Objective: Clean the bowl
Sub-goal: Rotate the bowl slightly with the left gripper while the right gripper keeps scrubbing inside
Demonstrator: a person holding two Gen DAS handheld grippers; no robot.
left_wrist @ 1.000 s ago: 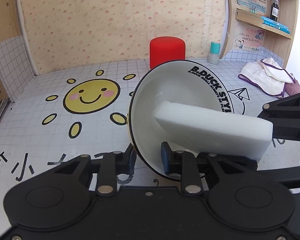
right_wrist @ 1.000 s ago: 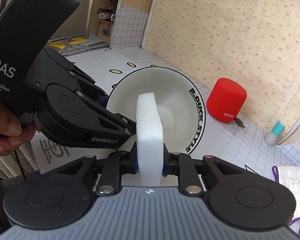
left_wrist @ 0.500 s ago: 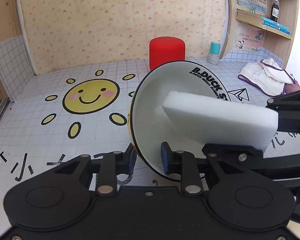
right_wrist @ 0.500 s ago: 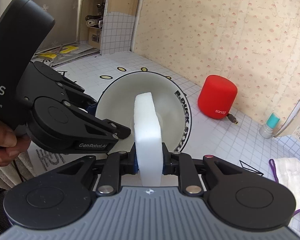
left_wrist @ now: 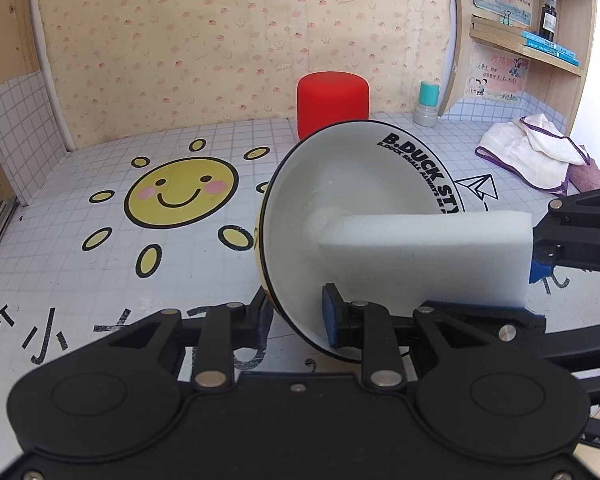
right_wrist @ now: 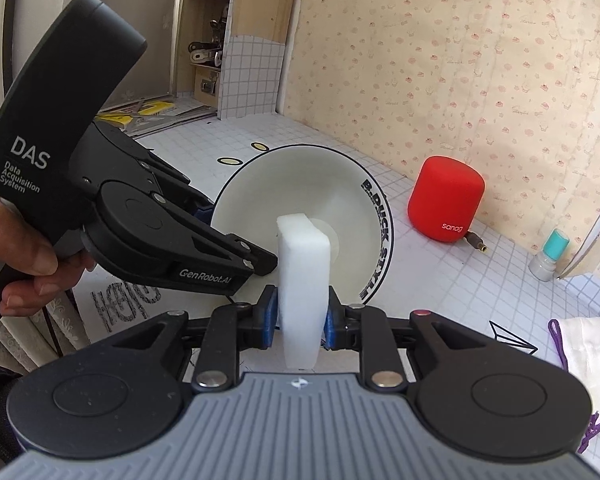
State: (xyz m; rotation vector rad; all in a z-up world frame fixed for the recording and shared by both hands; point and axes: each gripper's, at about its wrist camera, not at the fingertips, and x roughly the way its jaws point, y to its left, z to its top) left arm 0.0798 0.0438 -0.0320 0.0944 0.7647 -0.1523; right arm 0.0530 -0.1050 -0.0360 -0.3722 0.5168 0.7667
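Pink-flecked wallpaper backs a white gridded tabletop point(left_wrist: 260, 148) printed with a smiling yellow sun point(left_wrist: 181, 193) at the left. Moving right, the left gripper point(left_wrist: 296, 314) pinches the lower rim of the bowl point(left_wrist: 352, 184), one pad outside and one inside, holding it tipped on edge with its mouth turned toward the right. Into that mouth reaches the white sponge point(left_wrist: 420, 252), clamped tight between the pads of the right gripper point(right_wrist: 300, 320), its far end pressed against the bowl's base. To wipe well, I judge the sponge should keep firm contact and sweep round the wall up to the lettered rim while the left grip stays steady, since pressure against a rim-only hold could twist the bowl loose. Behind the bowl stands a red speaker point(left_wrist: 333, 102), then a small teal-capped bottle point(left_wrist: 427, 104), and at far right a crumpled white cloth point(left_wrist: 528, 152); all sit well apart from the wiping, so nothing blocks it.
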